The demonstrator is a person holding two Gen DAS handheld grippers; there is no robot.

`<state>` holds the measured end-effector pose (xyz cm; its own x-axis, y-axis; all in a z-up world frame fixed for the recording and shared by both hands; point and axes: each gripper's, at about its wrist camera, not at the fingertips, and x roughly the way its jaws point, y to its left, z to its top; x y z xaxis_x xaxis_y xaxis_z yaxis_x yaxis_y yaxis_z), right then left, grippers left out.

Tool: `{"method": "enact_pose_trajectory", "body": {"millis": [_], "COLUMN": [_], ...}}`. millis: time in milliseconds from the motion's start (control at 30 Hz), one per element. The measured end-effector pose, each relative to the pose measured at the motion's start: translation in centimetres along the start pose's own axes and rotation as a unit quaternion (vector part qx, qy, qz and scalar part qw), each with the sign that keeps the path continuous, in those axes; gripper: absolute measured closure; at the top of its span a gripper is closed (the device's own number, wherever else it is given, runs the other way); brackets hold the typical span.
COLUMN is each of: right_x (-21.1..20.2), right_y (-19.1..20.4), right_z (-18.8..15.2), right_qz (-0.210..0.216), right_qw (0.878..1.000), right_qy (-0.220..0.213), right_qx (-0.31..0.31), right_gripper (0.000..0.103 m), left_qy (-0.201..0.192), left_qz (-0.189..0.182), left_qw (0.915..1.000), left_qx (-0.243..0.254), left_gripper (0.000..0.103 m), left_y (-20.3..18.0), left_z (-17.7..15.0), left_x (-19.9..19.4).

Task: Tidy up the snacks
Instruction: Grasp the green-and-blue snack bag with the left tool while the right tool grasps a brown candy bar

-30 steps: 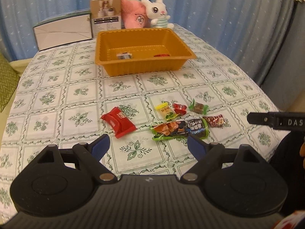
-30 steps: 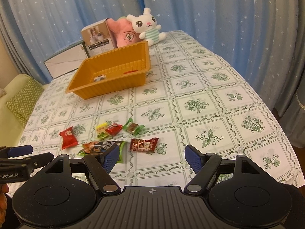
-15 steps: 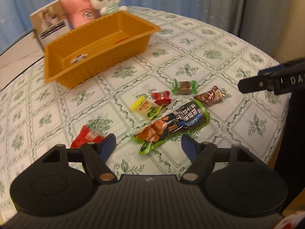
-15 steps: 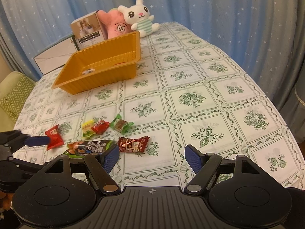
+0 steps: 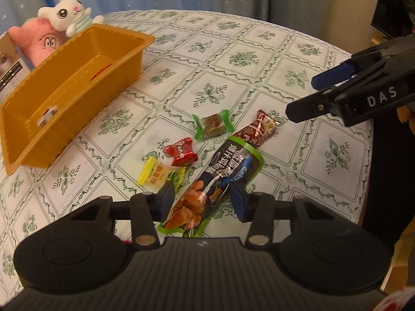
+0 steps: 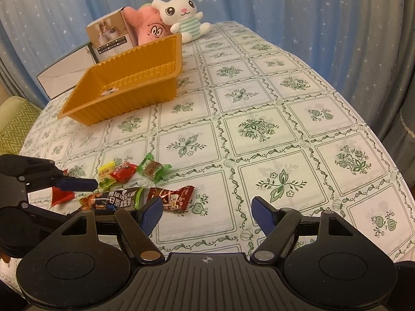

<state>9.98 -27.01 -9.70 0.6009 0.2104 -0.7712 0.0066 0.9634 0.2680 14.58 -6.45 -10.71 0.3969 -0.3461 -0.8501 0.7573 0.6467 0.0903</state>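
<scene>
1. The left gripper (image 5: 201, 200) has its two blue pads on either side of the long snack bag (image 5: 215, 186). The jaws are narrow, but I cannot tell if the pads already press the bag or only stand beside it.
2. This bag is glossy plastic, dark with a green edge, and it lies flat on the table (image 6: 259, 127).
3. The right gripper (image 6: 207, 213) is spread wide above the cloth and holds nothing. Its pads are ribbed.
4. The small snacks lie close together near the bag: a yellow candy (image 5: 158, 175), a red candy (image 5: 181, 151), a brown cube in a clear wrapper with green ends (image 5: 212, 124), and a shiny dark red bar (image 5: 256, 129), which touches the bag's far end.
5. The orange tray (image 5: 64, 83) is thin plastic with ribbed walls; it stands well apart from the snacks and has a small wrapped piece inside.
6. Only the right wrist view shows the red packet (image 6: 61, 194), partly hidden behind the left gripper's finger, and also the white box (image 6: 67, 75).
7. Both views show the white plush rabbit (image 6: 184, 15) and the pink plush (image 6: 147, 26) behind the tray.
</scene>
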Motion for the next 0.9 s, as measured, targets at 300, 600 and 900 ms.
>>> {"method": "enact_pose_trajectory", "body": {"millis": [300,600,900], "right_x": [0.5,1.1,1.9], "right_y": [0.0,0.2,1.6], "right_z": [0.2,0.0,-0.2], "right_qz": [0.000,0.006,0.029], "right_qw": [1.000,1.000,0.997], "right_qy": [0.000,0.004,0.005], "right_qx": [-0.001,-0.007,-0.076], "right_gripper": [0.028,0.028,0.028], "left_qy": [0.007,0.000,-0.010], "left_qz": [-0.002,0.055,0.053], "left_qw": [0.9976,0.9793,0.9841], "left_qx": [-0.069,-0.195,-0.169], "left_gripper": [0.076,0.077,0.075], "left_y": [0.2,-0.2,0.0], "left_z": [-1.2,-4.8,-4.2], "left_x": [-0.7,-3.1,-1.9]}}
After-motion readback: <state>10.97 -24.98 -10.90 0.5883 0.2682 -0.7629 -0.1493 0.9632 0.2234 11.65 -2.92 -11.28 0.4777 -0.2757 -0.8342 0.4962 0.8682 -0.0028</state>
